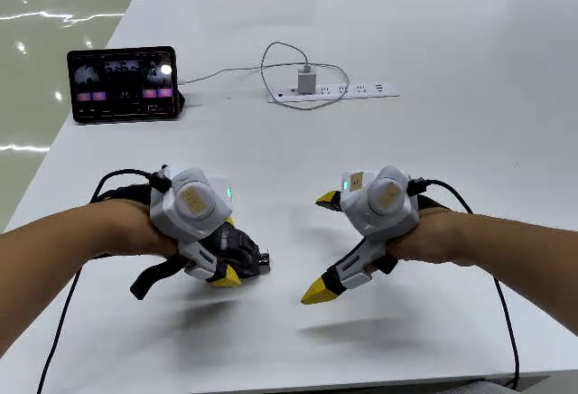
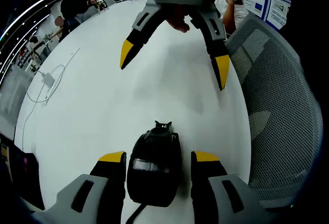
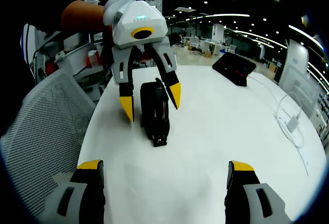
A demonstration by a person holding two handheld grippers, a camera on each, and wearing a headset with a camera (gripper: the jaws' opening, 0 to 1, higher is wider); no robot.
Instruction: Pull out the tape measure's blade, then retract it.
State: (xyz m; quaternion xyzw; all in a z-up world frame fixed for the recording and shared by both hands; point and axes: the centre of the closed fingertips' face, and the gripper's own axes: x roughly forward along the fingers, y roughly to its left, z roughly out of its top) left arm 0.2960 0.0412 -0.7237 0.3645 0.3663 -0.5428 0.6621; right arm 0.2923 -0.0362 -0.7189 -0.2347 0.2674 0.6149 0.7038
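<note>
Grippers face each other across a white workbench, each one held in a person's hand. The left gripper sits low on the surface with a black, rounded tape measure between its yellow-tipped jaws. The case lies on the tabletop, near the edge closest to the person, with its blade drawn in. The small tab at its front end points toward the other tool.

In the left gripper view the jaws stand close on either side of the case, with a thin sliver of a gap on one side. Whether they press on it cannot be told.

The right gripper is released, its two yellow-tipped jaws spread wide. It is held just above the table, well apart from the tape measure (its shadow falls on the surface beneath it).

At the far side of the bench a dark tablet with a lit screen stands propped up. To its right lies a long white power strip with a white charger plugged in. A pale cable loops from the charger toward the tablet. A grey mesh chair back stands just beside the near edge of the bench.
</note>
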